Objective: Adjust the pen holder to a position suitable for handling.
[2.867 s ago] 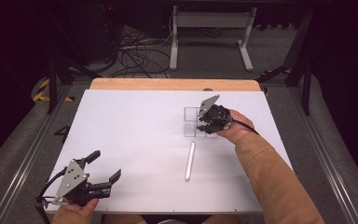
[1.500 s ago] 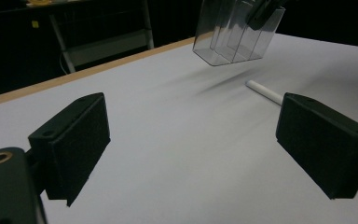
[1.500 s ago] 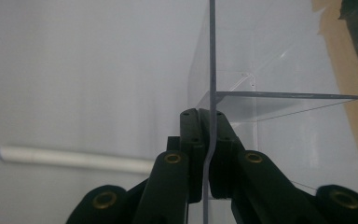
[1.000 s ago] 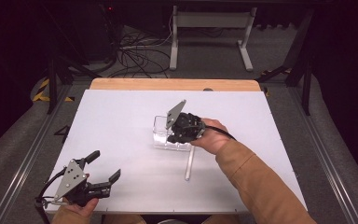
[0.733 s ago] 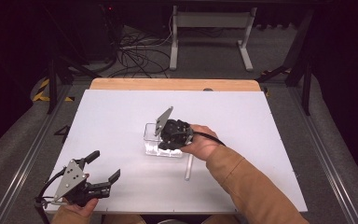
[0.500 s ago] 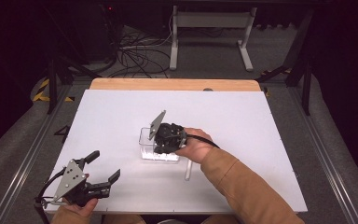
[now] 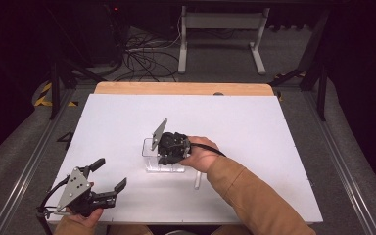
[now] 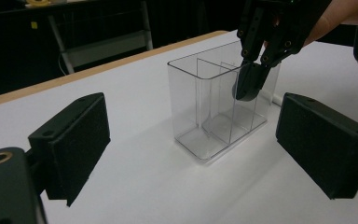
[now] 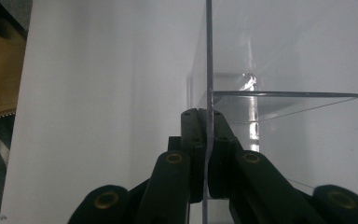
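change since earlier: the right hand-held gripper (image 7: 165, 155) has been carrying the clear plastic box with inner dividers (image 7: 152, 157) from the far right part of the white rectangular surface (image 7: 254, 127) toward its middle, closer to the person; the left hand-held gripper (image 7: 108, 179) is staying where it was.
right hand-held gripper: its black jaws are pinching together on one thin upright wall of the clear box; in the right gripper view the wall's edge (image 9: 209, 70) is running straight up from between the two closed jaws.
clear box: it is sitting upright near the middle of the surface, its base looking to be resting on the white top in the left gripper view (image 8: 216, 112); the dividers are splitting it into compartments, and nothing is showing inside them.
left hand-held gripper: it is hovering low at the near left corner of the surface, jaws spread wide with nothing between them; in the left gripper view the box is standing between and beyond its two black pads (image 8: 77, 140), well apart from them.
white slim stick: it is lying on the surface just beside the right hand (image 7: 197, 180), partly hidden by the tan sleeve (image 7: 254, 196).
wooden board: its light brown strip (image 7: 176, 88) is showing along the far edge of the white surface.
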A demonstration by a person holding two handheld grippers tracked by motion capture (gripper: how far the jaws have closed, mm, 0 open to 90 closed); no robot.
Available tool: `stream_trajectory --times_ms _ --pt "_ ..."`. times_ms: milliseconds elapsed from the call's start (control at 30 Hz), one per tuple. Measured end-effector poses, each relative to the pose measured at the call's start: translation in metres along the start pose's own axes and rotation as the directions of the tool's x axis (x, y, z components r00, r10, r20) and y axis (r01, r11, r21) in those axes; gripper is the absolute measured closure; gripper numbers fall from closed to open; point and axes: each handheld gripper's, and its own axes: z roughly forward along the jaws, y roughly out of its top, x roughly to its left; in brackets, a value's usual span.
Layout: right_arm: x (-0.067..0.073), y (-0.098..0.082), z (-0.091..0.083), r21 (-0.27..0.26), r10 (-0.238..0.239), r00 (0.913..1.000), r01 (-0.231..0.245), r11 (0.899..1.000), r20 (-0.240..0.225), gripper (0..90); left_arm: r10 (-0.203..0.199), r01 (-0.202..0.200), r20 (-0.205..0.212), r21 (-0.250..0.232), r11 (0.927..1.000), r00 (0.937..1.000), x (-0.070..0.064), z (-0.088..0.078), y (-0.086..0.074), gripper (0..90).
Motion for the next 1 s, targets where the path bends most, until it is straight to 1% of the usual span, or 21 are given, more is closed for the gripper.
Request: stream_trajectory --times_ms 133,333,700,933,967,1000 --pt "-0.0001 0.0009 0.0005 0.006 0.01 0.9999 -0.01 1.0 -0.002 87.8 0.0 0.0 0.0 -0.001 1.0 1.0 0.0 0.0 0.0001 10.6" --pt "0.0003 0.0014 0.0032 0.0 -0.012 0.9999 0.012 1.0 -0.003 87.7 0.007 -0.007 0.001 0.002 1.0 1.0 0.0002 0.0001 0.0 10.6" --pt "0.0001 -0.0001 0.0029 -0.003 -0.025 0.9996 0.025 1.0 -0.015 87.8 0.007 -0.007 0.001 0.001 1.0 1.0 0.0005 0.0003 -0.0001 10.6" --pt "-0.0005 -0.0004 0.0026 -0.007 -0.014 0.9998 0.014 1.0 -0.016 87.5 0.006 -0.006 0.001 0.001 1.0 1.0 0.0003 0.0006 0.0 10.6" --pt "-0.0001 -0.0008 0.0023 -0.012 -0.01 0.9999 0.01 1.0 -0.012 85.2 0.005 -0.005 0.002 0.002 1.0 1.0 0.0002 0.0005 0.0001 10.6" --pt "-0.0006 -0.0021 -0.0004 -0.032 0.008 1.0 -0.008 0.999 -0.002 76.3 0.004 -0.004 0.002 0.002 1.0 1.0 0.0002 0.0003 0.0001 10.6"
